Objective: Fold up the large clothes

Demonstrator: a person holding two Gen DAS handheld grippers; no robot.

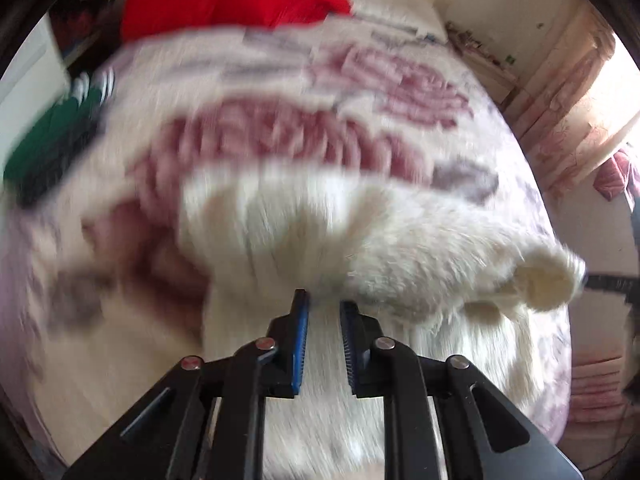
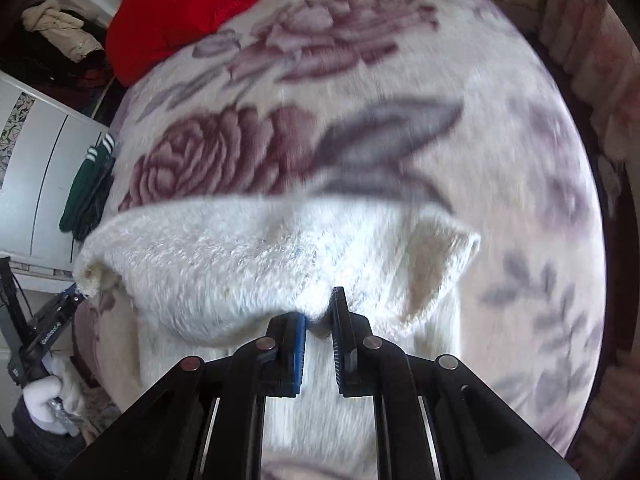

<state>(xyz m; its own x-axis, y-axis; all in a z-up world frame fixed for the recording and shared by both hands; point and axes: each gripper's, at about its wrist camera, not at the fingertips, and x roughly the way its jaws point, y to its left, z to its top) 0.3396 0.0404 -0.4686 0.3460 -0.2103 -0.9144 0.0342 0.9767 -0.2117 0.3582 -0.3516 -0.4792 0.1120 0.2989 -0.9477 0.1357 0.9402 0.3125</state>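
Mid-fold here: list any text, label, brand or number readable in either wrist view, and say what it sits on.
White lettering on the black left gripper, seen in the right wrist view: too small and blurred to read.
White fluffy knitted sweater: no tag or print visible.
Rose-patterned cream blanket, red cloth, green striped garment: no text.

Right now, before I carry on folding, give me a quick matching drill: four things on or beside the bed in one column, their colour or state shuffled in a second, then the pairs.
Things:
1. fluffy sweater
2. bedspread
3. bundle at the head of the bed
4. striped-cuff garment

Descriptions:
A. dark green, at the bed's edge by the wardrobe
B. solid red
C. white, pinched by the left tongs and right tongs
D. cream with mauve roses and grey leaves

Pairs: 1-C, 2-D, 3-B, 4-A
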